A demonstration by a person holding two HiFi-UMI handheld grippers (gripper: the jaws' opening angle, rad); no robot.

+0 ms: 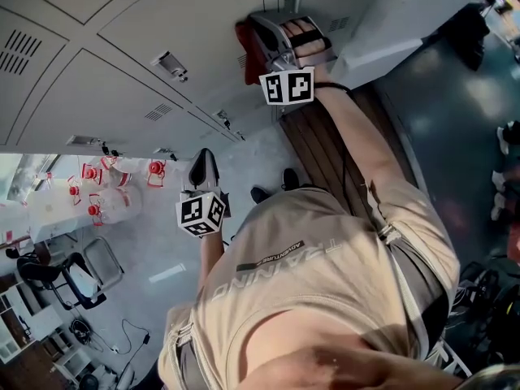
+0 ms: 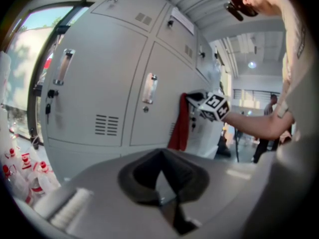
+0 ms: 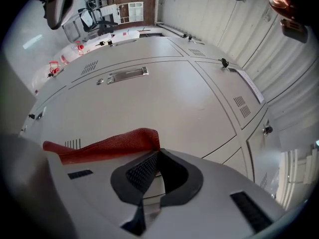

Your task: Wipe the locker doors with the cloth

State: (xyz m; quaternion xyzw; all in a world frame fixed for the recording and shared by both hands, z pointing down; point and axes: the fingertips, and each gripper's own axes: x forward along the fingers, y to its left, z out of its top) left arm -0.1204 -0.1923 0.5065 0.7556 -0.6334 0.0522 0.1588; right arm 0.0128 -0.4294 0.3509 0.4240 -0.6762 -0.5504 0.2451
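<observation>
The red cloth (image 1: 243, 42) is pressed against a grey locker door (image 1: 162, 15), pinched in my right gripper (image 1: 286, 41) at arm's length. In the right gripper view the jaws are shut on the cloth (image 3: 107, 147), which trails left of the right gripper (image 3: 158, 152) across the door (image 3: 164, 98) below its handle (image 3: 127, 75). My left gripper (image 1: 203, 167) hangs lower and away from the lockers, holding nothing. In the left gripper view the left gripper (image 2: 162, 153) is shut and empty. Beyond it the cloth (image 2: 180, 122) hangs from the right gripper's marker cube (image 2: 214, 107) against the lockers (image 2: 99, 83).
A wooden bench (image 1: 321, 140) runs along the floor under my right arm. Plastic bottles with red caps (image 1: 104, 190) stand at the left by the lockers, with an office chair (image 1: 77, 279) nearby. A person (image 2: 264, 133) stands far down the hall.
</observation>
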